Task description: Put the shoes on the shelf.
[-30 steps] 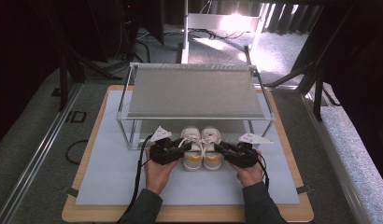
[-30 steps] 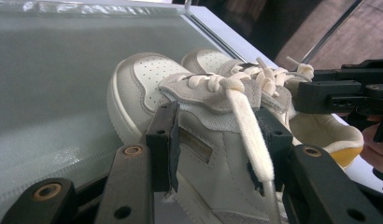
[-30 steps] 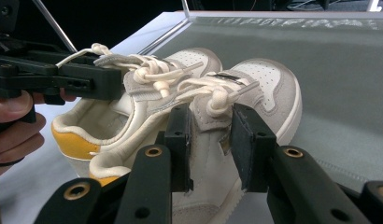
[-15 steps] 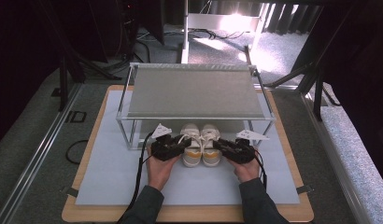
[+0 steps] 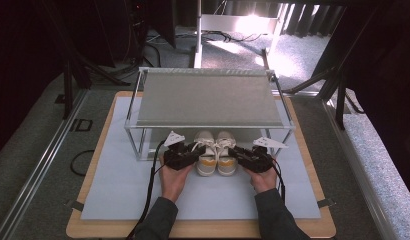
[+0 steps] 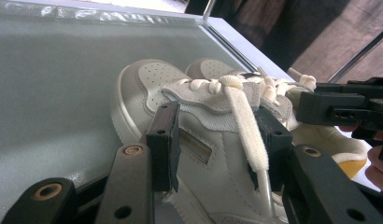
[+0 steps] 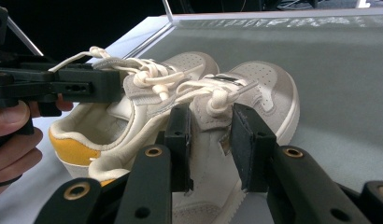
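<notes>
Toes of both shoes (image 5: 215, 137) are tucked out of sight under the rack's shelf (image 5: 208, 102) at center frame in the high view. In the left gripper view, the near shoe's sole runs off the bottom edge. In the right gripper view, a hand (image 7: 12, 135) is cut by the left edge, and whether the pads actually press the shoe can't be told.

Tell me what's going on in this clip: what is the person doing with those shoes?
A person holds a claw in each hand at the front of a low metal rack. The left claw is clamped across the left shoe, its pads on either side of the upper; the right claw grips the right shoe likewise. The white sneakers sit side by side, toes under the rack's shelf, yellow heels toward the person.
</notes>
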`<act>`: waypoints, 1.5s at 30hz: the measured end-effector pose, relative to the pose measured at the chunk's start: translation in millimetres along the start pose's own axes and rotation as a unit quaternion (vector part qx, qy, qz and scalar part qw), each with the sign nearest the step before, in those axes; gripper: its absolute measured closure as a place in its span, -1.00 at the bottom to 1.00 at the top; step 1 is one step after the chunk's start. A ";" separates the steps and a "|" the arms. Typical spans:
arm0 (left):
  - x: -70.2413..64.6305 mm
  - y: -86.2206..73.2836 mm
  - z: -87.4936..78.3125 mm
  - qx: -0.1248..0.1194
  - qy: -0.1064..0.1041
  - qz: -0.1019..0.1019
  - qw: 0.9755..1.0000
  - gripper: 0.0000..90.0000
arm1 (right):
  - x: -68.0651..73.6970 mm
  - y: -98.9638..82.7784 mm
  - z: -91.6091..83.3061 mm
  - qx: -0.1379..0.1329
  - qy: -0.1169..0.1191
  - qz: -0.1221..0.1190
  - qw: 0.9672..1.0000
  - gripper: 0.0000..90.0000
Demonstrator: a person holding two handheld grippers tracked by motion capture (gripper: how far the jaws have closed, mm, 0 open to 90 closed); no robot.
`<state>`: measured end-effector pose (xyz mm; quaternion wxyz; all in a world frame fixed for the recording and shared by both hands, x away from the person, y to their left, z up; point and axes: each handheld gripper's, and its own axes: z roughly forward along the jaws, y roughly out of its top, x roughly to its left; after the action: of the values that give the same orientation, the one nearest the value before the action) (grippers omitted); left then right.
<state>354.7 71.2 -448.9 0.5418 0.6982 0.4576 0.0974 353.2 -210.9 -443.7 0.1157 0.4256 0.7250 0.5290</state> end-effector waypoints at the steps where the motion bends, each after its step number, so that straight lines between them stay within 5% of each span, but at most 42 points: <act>1: 1.1 -0.1 2.1 -0.004 0.003 -0.005 1.000 0.30 | -2.4 -0.2 2.1 -0.001 0.001 0.006 1.000 0.54; 24: 17.4 -4.1 20.5 -0.053 0.017 -0.028 0.998 0.31 | -13.6 4.1 24.8 -0.015 -0.012 0.016 1.000 0.54; 31: 21.2 -2.5 29.7 -0.072 0.029 -0.038 0.996 0.32 | -16.8 5.8 31.4 -0.017 -0.014 0.043 0.999 0.54; 40: 26.4 -5.4 35.5 -0.074 0.041 -0.042 0.995 0.32 | -24.8 3.9 40.4 -0.035 -0.015 0.032 0.999 0.54; 41: 26.8 -5.6 35.7 -0.074 0.042 -0.043 0.995 0.31 | -24.5 3.1 39.7 -0.024 -0.017 0.052 0.998 0.54; 42: 27.1 -5.7 36.0 -0.071 0.044 -0.044 0.996 0.29 | -19.3 2.8 37.2 0.003 -0.010 0.104 0.995 0.54; 43: 27.3 -6.0 36.5 -0.068 0.047 -0.049 0.995 0.28 | -26.0 1.4 40.2 -0.019 -0.015 0.071 0.997 0.53; 44: 27.6 -6.1 36.7 -0.065 0.048 -0.049 0.996 0.26 | -21.2 1.9 37.8 0.001 -0.008 0.110 0.994 0.52; 45: 28.6 -6.3 36.7 -0.060 0.048 -0.049 0.996 0.23 | -24.6 1.8 39.5 -0.012 -0.015 0.085 0.996 0.51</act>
<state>390.6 68.0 -479.0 0.5646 0.6357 0.5097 0.1315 393.5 -202.5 -465.5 0.0859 0.4920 0.6781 0.5392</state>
